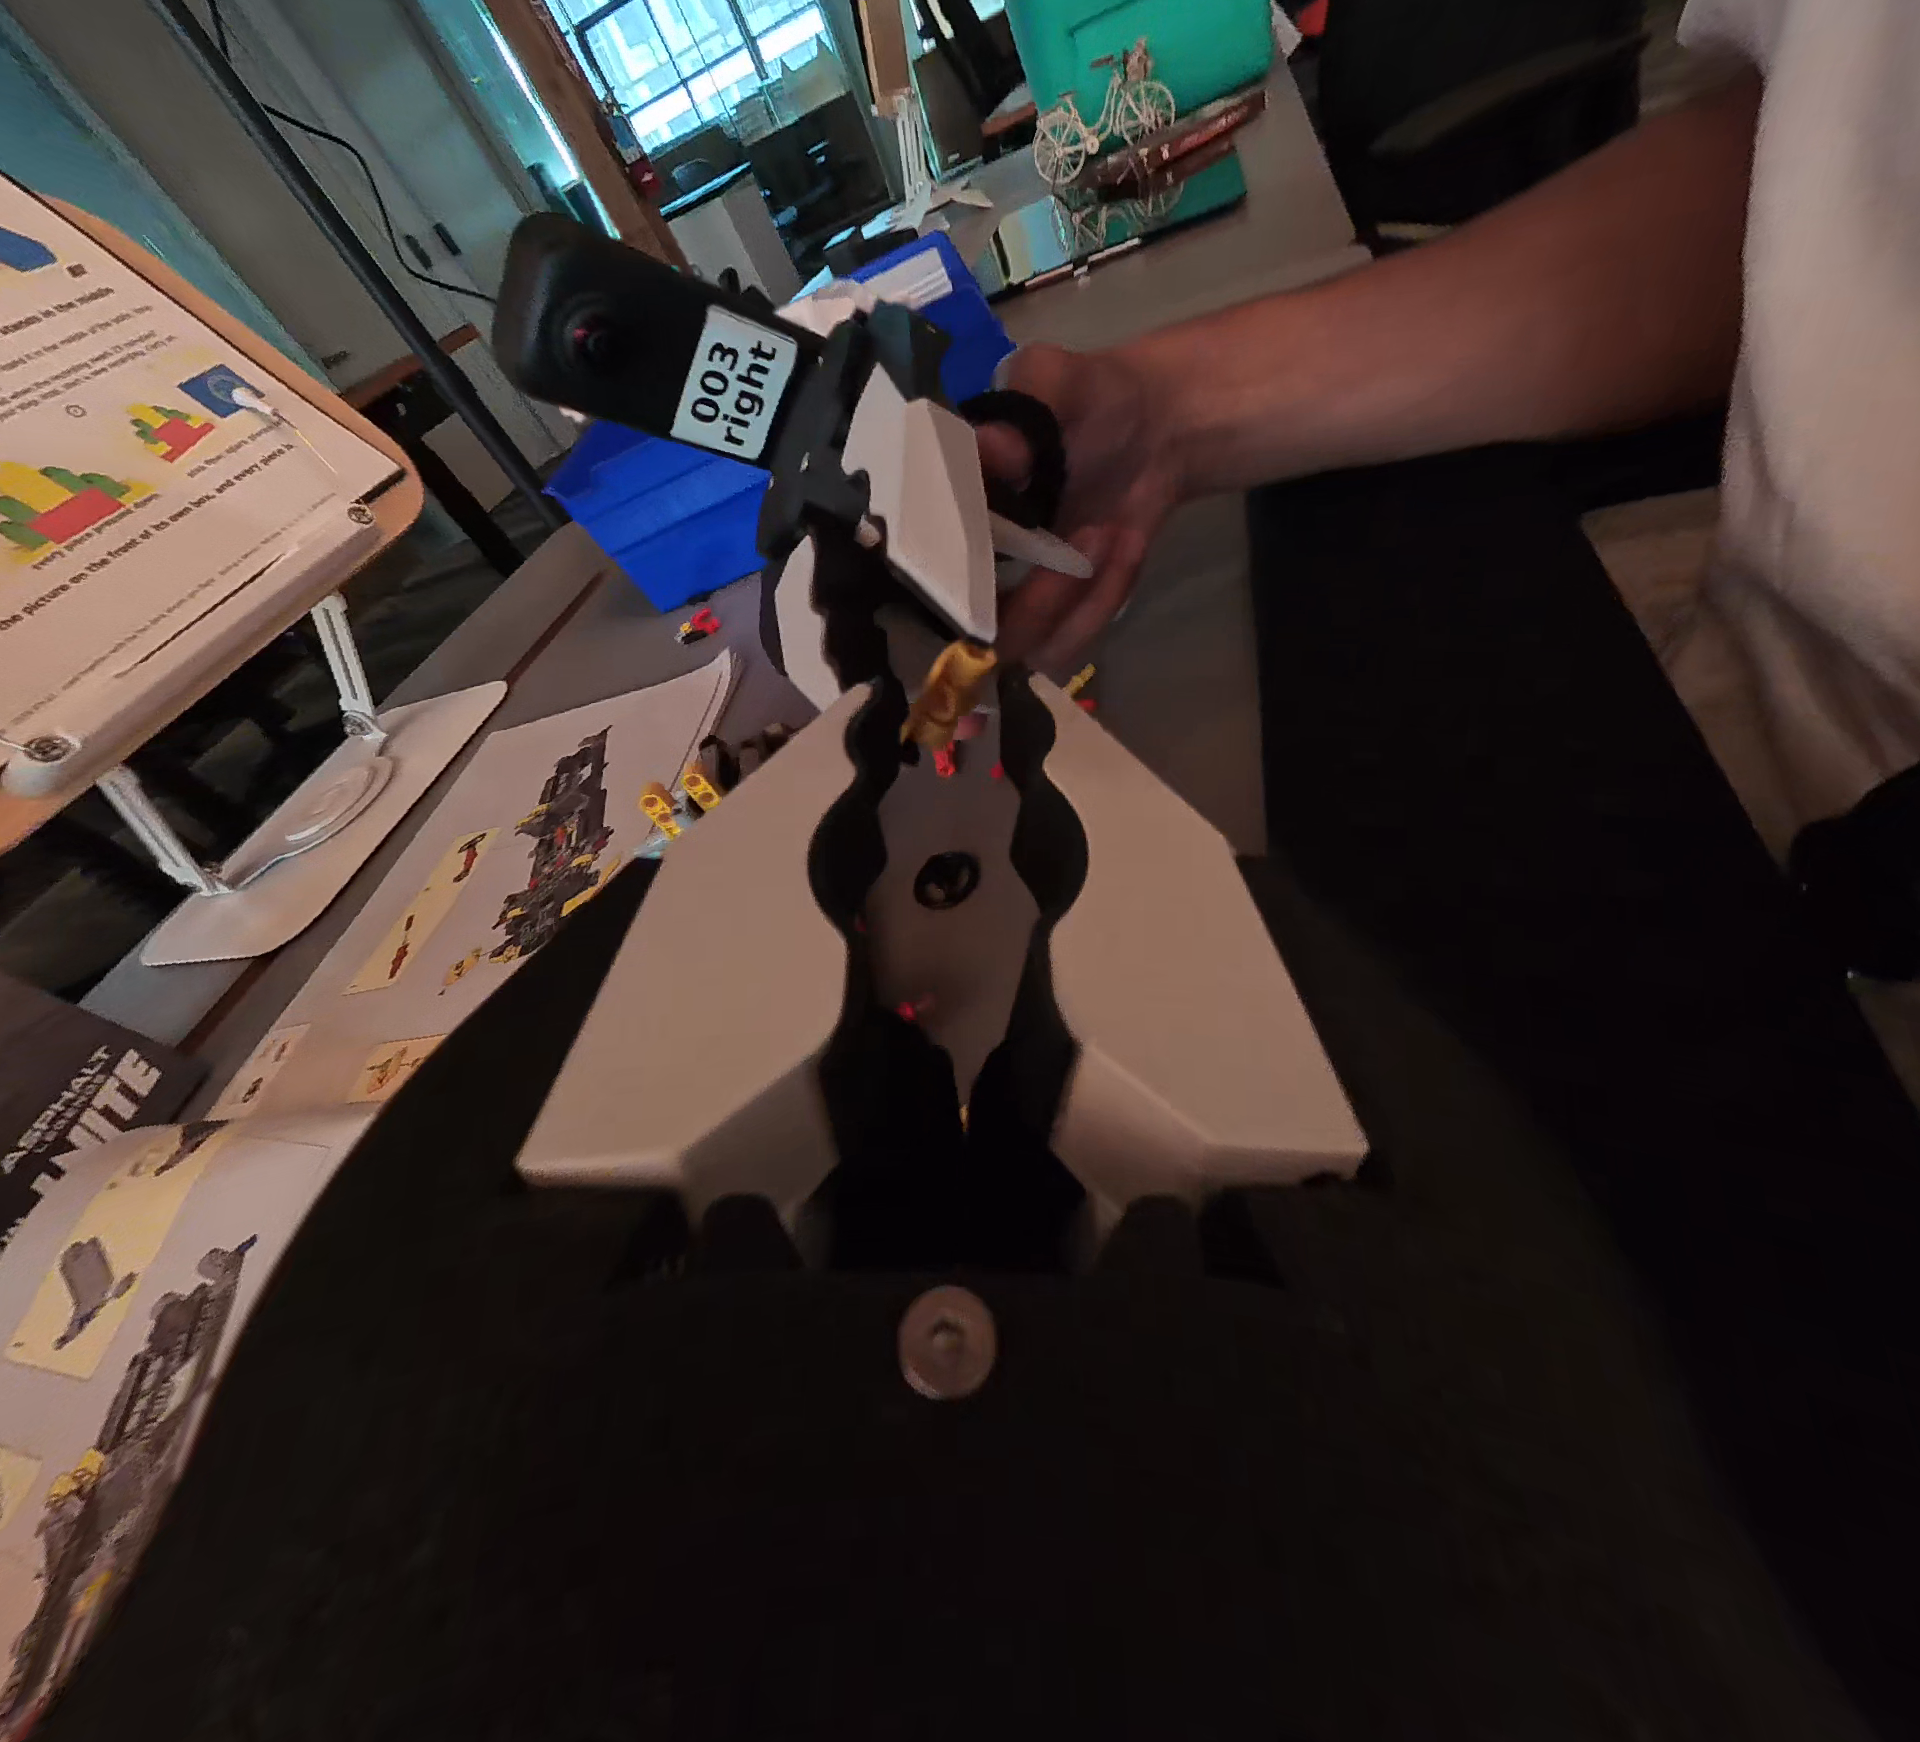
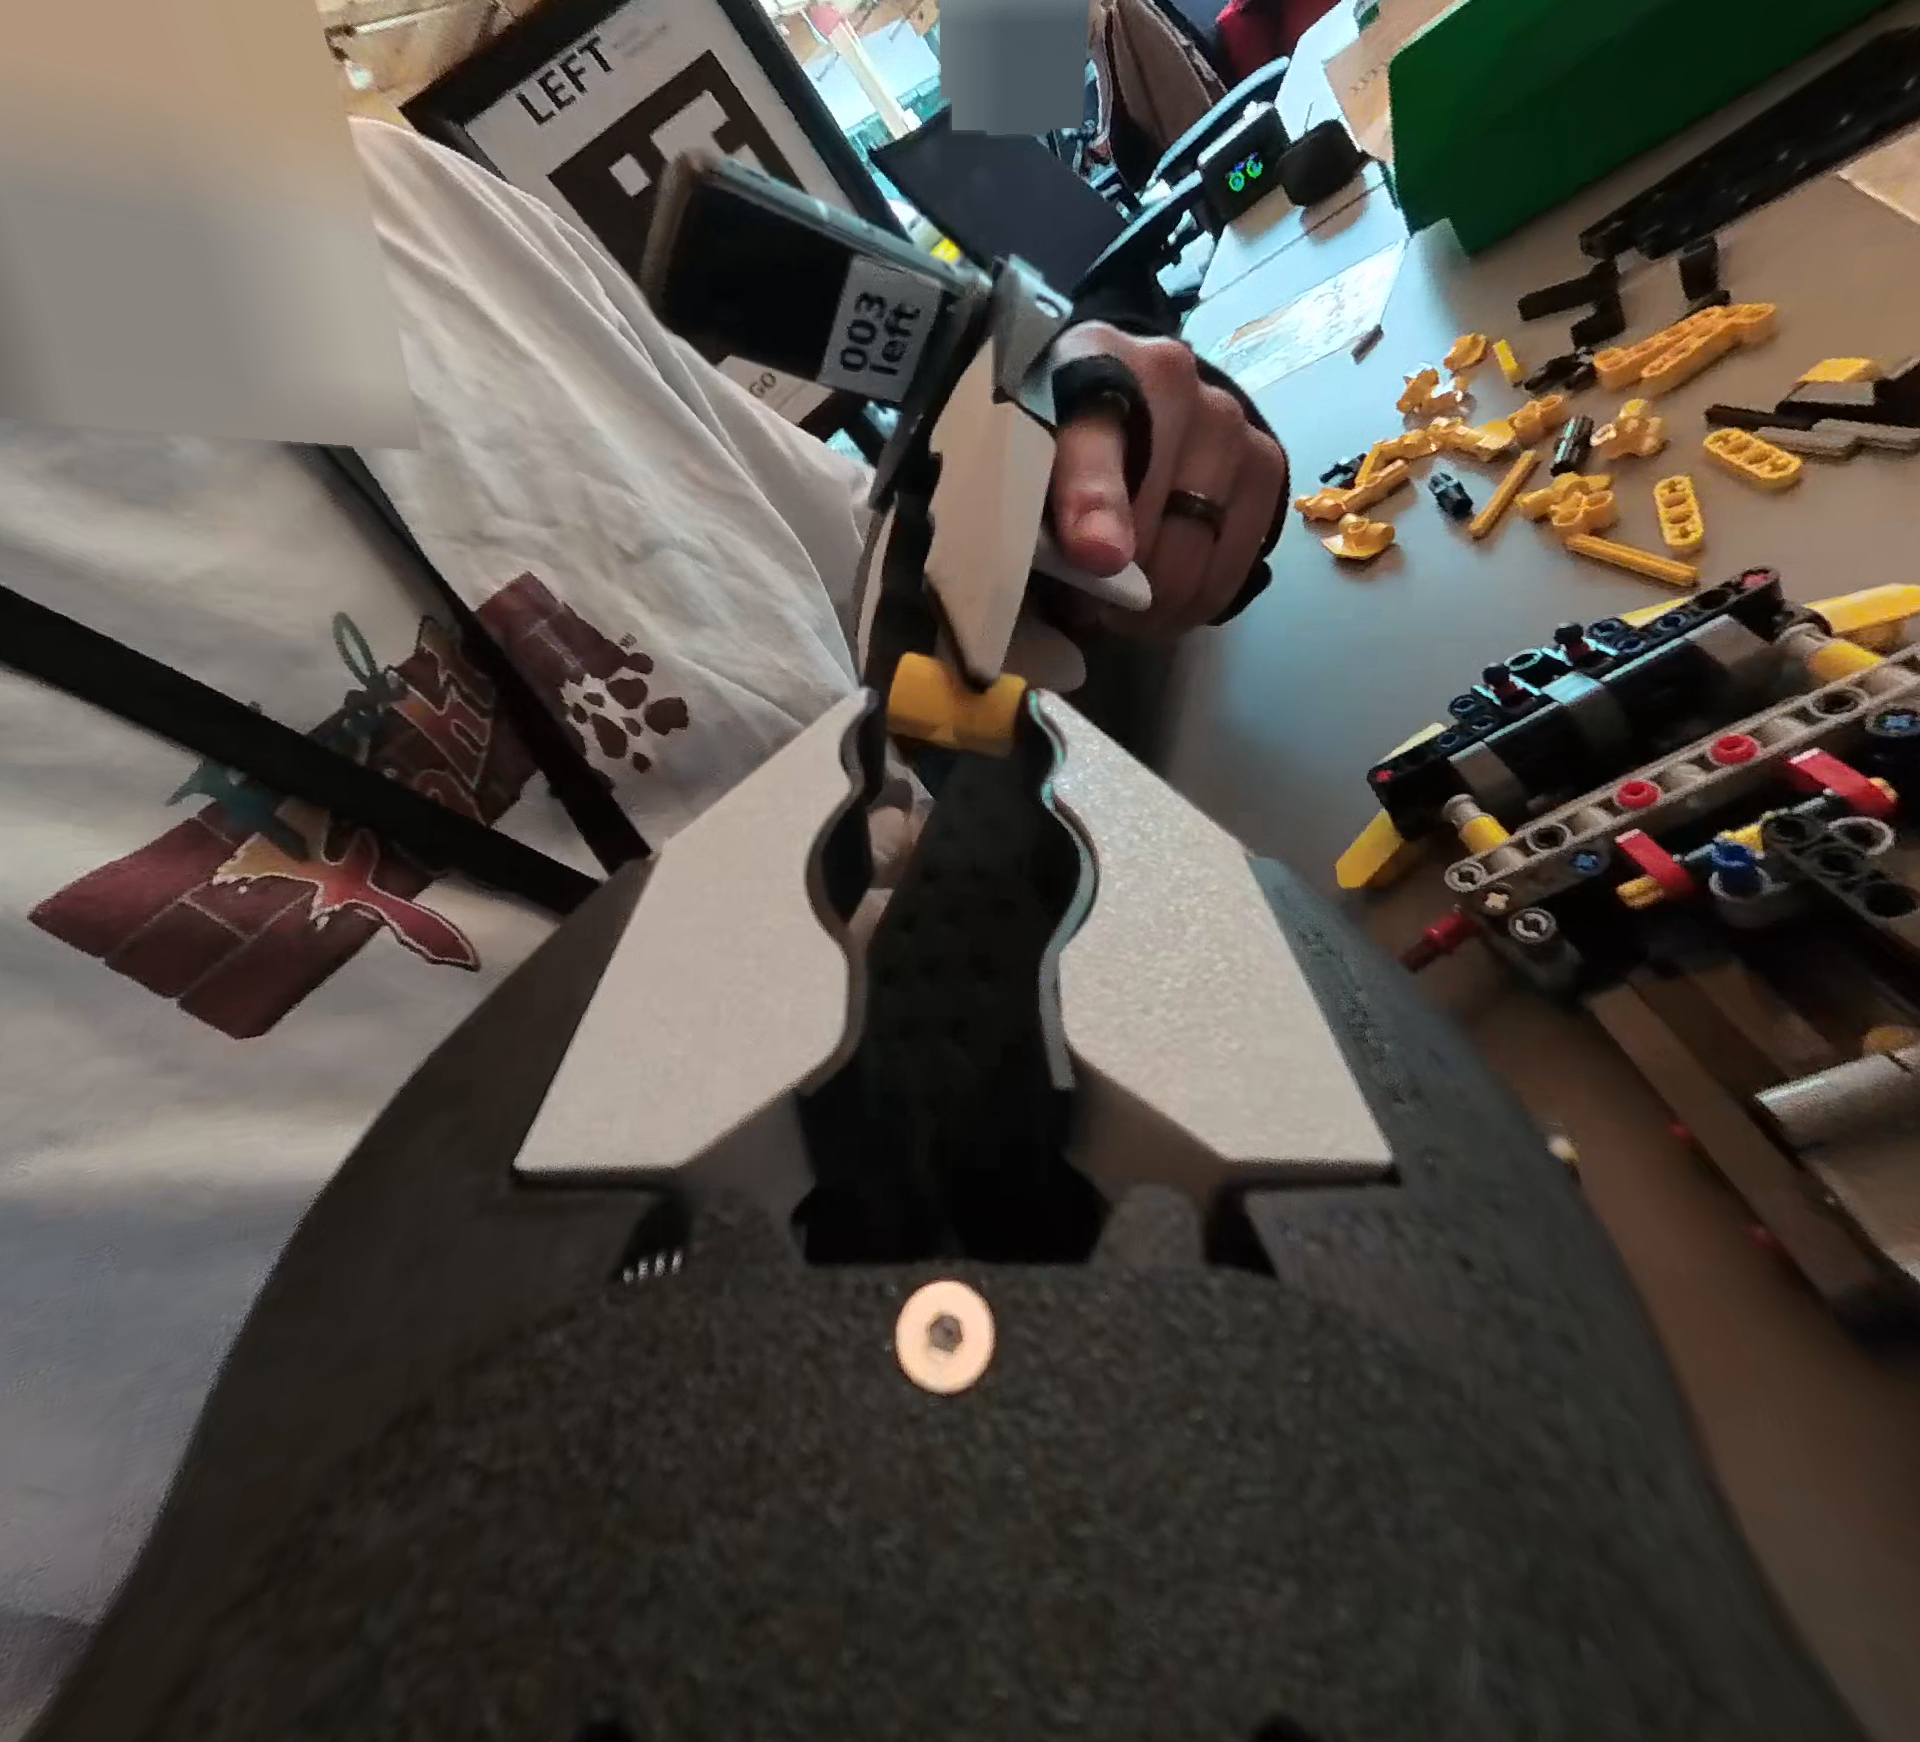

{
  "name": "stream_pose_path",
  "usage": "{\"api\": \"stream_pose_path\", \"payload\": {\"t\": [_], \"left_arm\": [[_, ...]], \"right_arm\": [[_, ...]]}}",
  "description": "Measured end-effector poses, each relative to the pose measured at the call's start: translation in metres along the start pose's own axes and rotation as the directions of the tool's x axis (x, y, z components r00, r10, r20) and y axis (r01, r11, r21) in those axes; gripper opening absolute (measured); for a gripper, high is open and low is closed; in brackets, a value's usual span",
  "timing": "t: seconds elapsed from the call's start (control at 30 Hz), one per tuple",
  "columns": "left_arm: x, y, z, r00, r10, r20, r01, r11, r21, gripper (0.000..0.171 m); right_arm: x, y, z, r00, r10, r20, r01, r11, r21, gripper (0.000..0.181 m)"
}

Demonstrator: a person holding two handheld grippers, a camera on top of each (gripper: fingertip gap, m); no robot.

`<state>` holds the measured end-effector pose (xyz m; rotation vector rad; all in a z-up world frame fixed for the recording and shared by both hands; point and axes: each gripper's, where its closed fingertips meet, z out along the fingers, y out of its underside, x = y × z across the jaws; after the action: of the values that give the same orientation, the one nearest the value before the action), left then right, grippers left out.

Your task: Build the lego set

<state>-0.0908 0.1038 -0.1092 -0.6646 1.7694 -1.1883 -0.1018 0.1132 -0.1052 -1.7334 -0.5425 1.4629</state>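
Room looked like a big open workshop. A tall gridded window (image 1: 686,9) sat up at 12 o'clock, daylight pouring in, with a wooden post (image 1: 520,19) leaning across at 11. A grey table (image 1: 1164,196) ran off toward 1 o'clock, and office chairs (image 2: 1153,82) crowded the bright far end.

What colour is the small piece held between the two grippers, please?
Yellow piece; clearest in the right wrist view.

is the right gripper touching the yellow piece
Touching. The right wrist view shows the right gripper with its fingertips closed on the yellow piece.
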Motion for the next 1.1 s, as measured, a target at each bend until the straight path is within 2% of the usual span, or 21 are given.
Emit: {"api": "stream_pose_path", "payload": {"t": [0.17,0.33,0.5,0.63,0.73,0.8,0.9,0.93,1.0,1.1], "left_arm": [[-0.002,0.007,0.004,0.996,0.082,0.040,-0.080,0.996,-0.044,0.010],[-0.021,0.019,0.008,0.958,0.221,0.182,-0.197,0.970,-0.142,0.006],[-0.022,0.017,0.002,0.976,0.112,0.189,-0.089,0.988,-0.123,0.005],[-0.021,0.016,-0.017,0.973,-0.024,0.231,0.048,0.994,-0.098,0.004],[-0.043,0.045,-0.065,0.918,-0.006,0.396,0.107,0.966,-0.234,0.004],[-0.064,0.070,-0.123,0.847,-0.030,0.531,0.231,0.920,-0.316,0.005],[-0.065,0.118,-0.211,0.764,-0.107,0.636,0.480,0.752,-0.451,0.005],[-0.056,0.134,-0.233,0.760,-0.123,0.638,0.532,0.682,-0.502,0.005],[-0.046,0.156,-0.268,0.772,-0.065,0.632,0.551,0.565,-0.614,0.005],[-0.043,0.171,-0.287,0.833,0.050,0.552,0.466,0.476,-0.746,0.005]], "right_arm": [[0.004,0.004,0.001,1.000,0.022,-0.011,-0.022,1.000,-0.019,0.025],[0.022,-0.003,-0.005,0.994,0.059,-0.093,-0.056,0.998,0.029,0.025],[0.022,-0.006,-0.001,0.993,0.050,-0.104,-0.046,0.998,0.045,0.025],[0.025,-0.013,-0.006,0.991,0.042,-0.130,-0.030,0.995,0.093,0.032],[0.027,-0.022,-0.014,0.989,0.054,-0.136,-0.034,0.988,0.147,0.035],[0.029,-0.024,-0.018,0.988,0.062,-0.141,-0.039,0.986,0.164,0.033],[0.036,-0.019,-0.017,0.982,0.097,-0.161,-0.074,0.986,0.148,0.030],[0.039,-0.016,-0.016,0.979,0.108,-0.171,-0.086,0.987,0.135,0.030],[0.039,-0.012,-0.011,0.980,0.123,-0.158,-0.106,0.988,0.112,0.030],[0.038,-0.011,-0.006,0.982,0.127,-0.138,-0.114,0.989,0.099,0.029]]}}
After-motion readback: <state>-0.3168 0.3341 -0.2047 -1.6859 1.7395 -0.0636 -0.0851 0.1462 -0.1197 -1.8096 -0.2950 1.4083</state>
